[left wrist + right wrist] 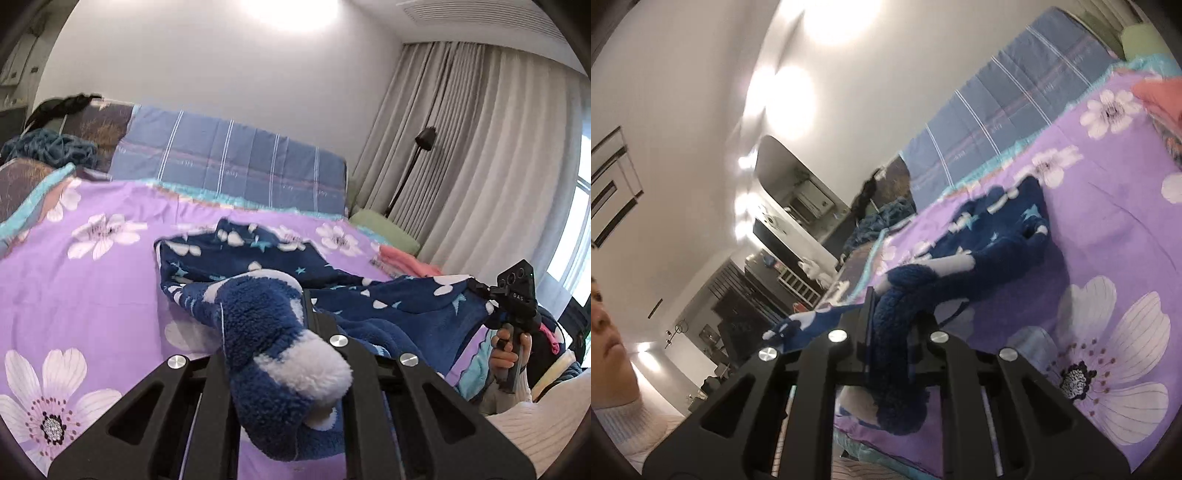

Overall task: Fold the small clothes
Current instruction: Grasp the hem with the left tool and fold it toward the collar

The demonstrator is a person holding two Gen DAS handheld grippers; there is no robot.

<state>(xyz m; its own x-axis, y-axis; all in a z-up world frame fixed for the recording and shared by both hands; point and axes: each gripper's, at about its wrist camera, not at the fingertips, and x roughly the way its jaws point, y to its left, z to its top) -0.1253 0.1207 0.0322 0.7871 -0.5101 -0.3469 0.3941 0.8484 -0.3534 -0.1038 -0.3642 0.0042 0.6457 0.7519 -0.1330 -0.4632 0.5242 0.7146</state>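
**A:** Though bulky to look at, seems light and very soft: a blue fleece garment with white patches and stars. Sags loosely between two holds, far part lying on the purple flowered bed cover, near edge raised off it.

**B:** Held how?

**A:** Left hand-held gripper pressed together, pinching a thick bunched fold of the fleece close to the lens. Right hand-held gripper likewise clamped on another part of the near edge, off to the right, with a hand on its handle.

**B:** Slippery?

**A:** Probably not. Grippy-looking pile, but thick, so likely to spring back out of a crease. No stiffness at all, and nothing fragile. Best taken at corners or along a hem and pulled taut between both holds, rather than by a bunched handful as on the left.

**B:** Counts?

**A:** One blue garment in hand. Two hand-held grippers. One pink cloth lying near the bed's far right edge, well apart from the work. One green cushion beyond it. One black floor lamp by the curtain.

**B:** Top or trousers?

**A:** Cannot tell; too crumpled.
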